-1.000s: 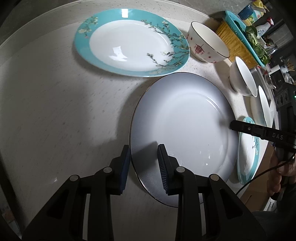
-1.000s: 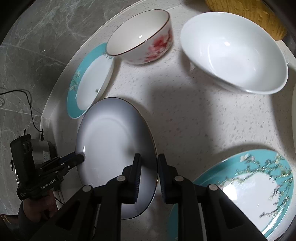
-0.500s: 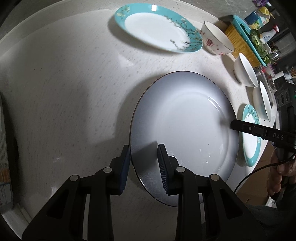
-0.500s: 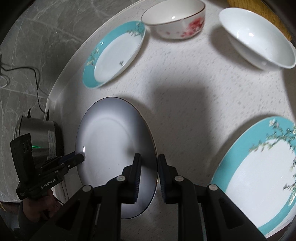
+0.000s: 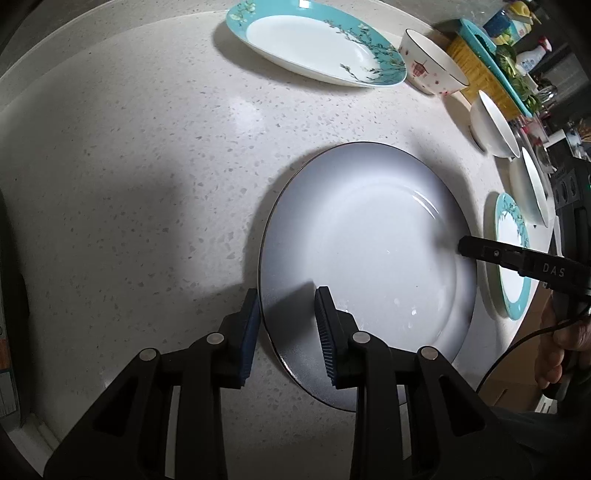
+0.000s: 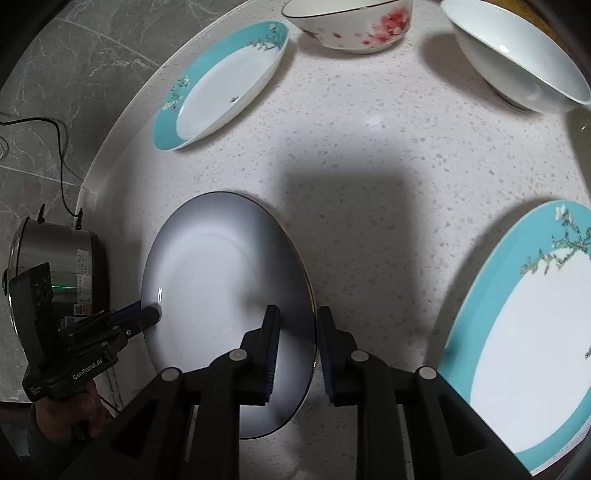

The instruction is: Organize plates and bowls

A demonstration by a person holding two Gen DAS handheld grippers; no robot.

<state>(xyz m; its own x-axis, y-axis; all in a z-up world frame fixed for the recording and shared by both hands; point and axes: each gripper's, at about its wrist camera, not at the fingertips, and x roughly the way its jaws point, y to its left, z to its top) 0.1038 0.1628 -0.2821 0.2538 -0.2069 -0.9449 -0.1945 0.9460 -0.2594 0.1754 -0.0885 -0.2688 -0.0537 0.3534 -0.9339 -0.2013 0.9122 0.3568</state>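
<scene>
Speckled white stone countertop carries the large round grey-white plate with thin dark rim, glossy, grey fading to white centre. Left gripper and right gripper each clamp opposite rims. Only the right view shows the steel cooker pot; only the left shows the yellow basket.

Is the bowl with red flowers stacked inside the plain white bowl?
No, the flowered bowl stands apart from the white bowl on the counter.
</scene>
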